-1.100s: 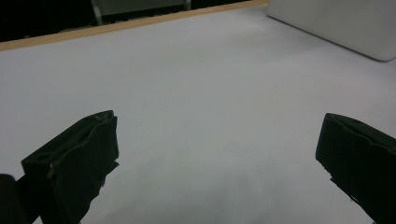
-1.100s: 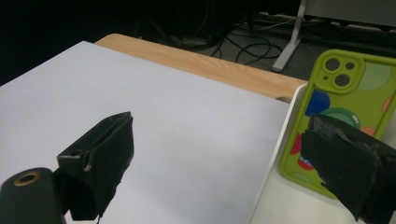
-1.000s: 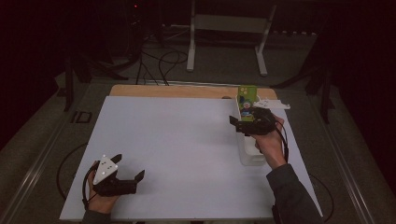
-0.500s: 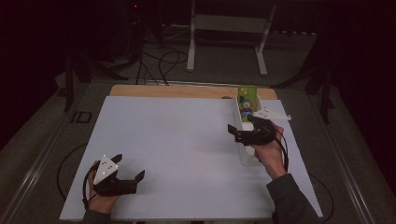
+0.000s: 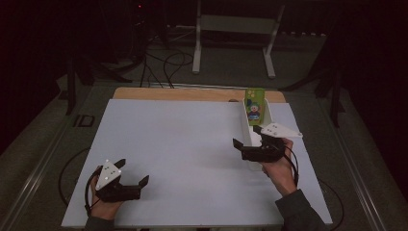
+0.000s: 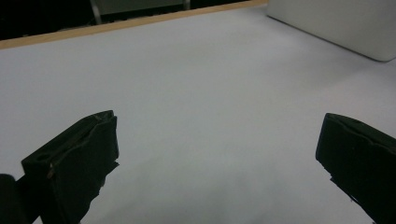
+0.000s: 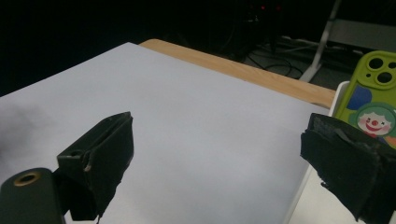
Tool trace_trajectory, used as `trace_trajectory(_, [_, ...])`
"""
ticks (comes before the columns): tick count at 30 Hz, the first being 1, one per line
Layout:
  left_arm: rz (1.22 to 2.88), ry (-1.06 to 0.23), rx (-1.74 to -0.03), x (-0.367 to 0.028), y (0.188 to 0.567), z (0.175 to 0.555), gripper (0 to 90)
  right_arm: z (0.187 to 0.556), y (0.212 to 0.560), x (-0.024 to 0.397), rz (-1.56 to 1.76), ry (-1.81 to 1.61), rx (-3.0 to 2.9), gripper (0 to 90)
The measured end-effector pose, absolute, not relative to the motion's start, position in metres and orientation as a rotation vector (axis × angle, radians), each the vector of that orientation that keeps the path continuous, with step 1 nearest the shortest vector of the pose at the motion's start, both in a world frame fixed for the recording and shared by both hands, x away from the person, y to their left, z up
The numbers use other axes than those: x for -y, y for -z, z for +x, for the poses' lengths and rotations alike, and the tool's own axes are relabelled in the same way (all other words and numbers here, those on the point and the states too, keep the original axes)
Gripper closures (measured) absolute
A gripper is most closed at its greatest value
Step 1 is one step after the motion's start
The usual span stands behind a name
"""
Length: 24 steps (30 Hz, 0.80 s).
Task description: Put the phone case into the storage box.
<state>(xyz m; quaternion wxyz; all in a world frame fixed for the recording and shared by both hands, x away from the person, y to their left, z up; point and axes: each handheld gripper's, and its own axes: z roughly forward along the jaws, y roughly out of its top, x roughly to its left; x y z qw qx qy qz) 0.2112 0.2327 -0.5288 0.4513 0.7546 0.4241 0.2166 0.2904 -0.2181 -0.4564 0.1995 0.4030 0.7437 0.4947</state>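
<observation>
Phone case [image 5: 254,106], green with a cartoon clown on it, stands upright at the far end of a narrow white tray [image 5: 246,126] on the right side of the white table [image 5: 178,144]. In the high view the right gripper [image 5: 248,146] sits just nearer the person than the case, over the tray's near half, its jaws apart and empty. A second ago this gripper was up beside the case at the tray's far end; half a second ago it was partway back; it has now drawn further toward the person, and the case is left standing free. The left gripper [image 5: 132,179] rests at the near left corner of the table, jaws apart, in the same spot as in both earlier pictures.

In the left gripper view its two black jaws stand wide apart with bare white table [image 6: 196,93] between them. The side wall of the tray [image 6: 341,23] lies far ahead and beyond the right-hand jaw.

In the right gripper view the jaws are also wide apart with nothing between them. The phone case [image 7: 373,93] rises just behind and above the right-hand jaw, partly hidden by it, with the tray's rim [image 7: 337,95] beside it. Open table [image 7: 187,130] spreads between and ahead of the jaws.
</observation>
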Motion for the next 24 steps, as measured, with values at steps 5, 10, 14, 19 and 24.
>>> trace_trajectory(5, [1.865,-0.534,-1.045,-0.233,0.529,0.211,0.0,0.28,0.461,0.219,1.101,-1.367,-2.078,8.7])
trace_trajectory(10, [1.864,-0.533,-1.044,-0.233,0.529,0.211,0.0,0.275,0.464,0.22,1.097,-1.378,-2.072,8.7])
trace_trajectory(14, [1.858,-0.531,-1.037,-0.233,0.529,0.211,0.0,0.262,0.473,0.226,1.087,-1.398,-2.054,8.7])
trace_trajectory(19, [1.855,-0.537,-1.022,-0.232,0.529,0.21,0.0,0.247,0.488,0.234,1.084,-1.385,-2.031,8.7])
trace_trajectory(24, [1.85,-0.544,-1.009,-0.232,0.528,0.209,0.0,0.239,0.496,0.24,1.101,-1.421,-1.99,8.7])
